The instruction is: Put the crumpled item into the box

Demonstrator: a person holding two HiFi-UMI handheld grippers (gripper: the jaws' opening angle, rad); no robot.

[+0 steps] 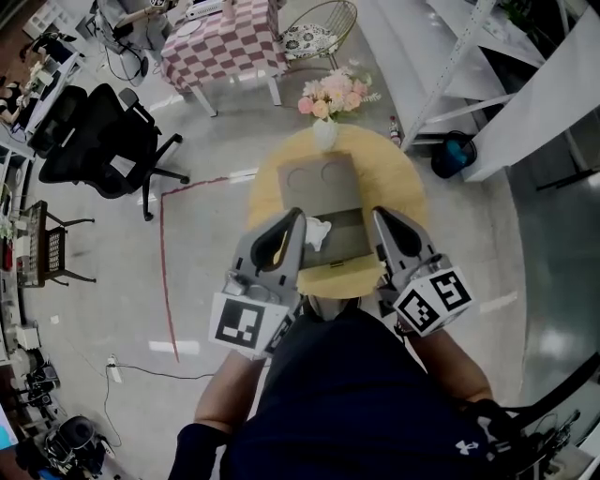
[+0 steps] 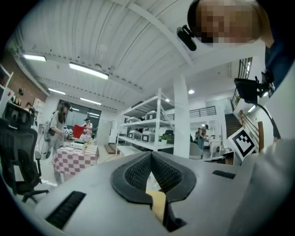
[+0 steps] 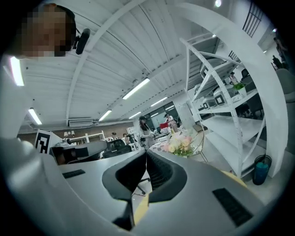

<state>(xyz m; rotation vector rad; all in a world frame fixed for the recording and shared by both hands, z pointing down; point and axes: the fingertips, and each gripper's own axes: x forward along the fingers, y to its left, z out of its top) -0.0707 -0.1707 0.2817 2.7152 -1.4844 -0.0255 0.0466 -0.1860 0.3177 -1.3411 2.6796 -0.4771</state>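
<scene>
On the round yellow table (image 1: 401, 180) stands an open cardboard box (image 1: 319, 178), its lid flap laid back. A white crumpled item (image 1: 317, 232) lies at the left edge of the box's opening, close beside the tip of my left gripper (image 1: 297, 217); whether they touch I cannot tell. In the left gripper view the left gripper (image 2: 151, 154) is shut, its ribbed pads meeting with nothing seen between them. Over the box's right side hovers my right gripper (image 1: 378, 213). The right gripper view shows the right gripper (image 3: 146, 152) shut and empty.
A vase of pink flowers (image 1: 330, 97) stands at the table's far edge. A black office chair (image 1: 98, 141) is at the left. A checkered table (image 1: 225, 42) and a wire chair (image 1: 323, 26) stand beyond, with white shelving (image 1: 487, 66) and a blue bin (image 1: 453, 153) at the right.
</scene>
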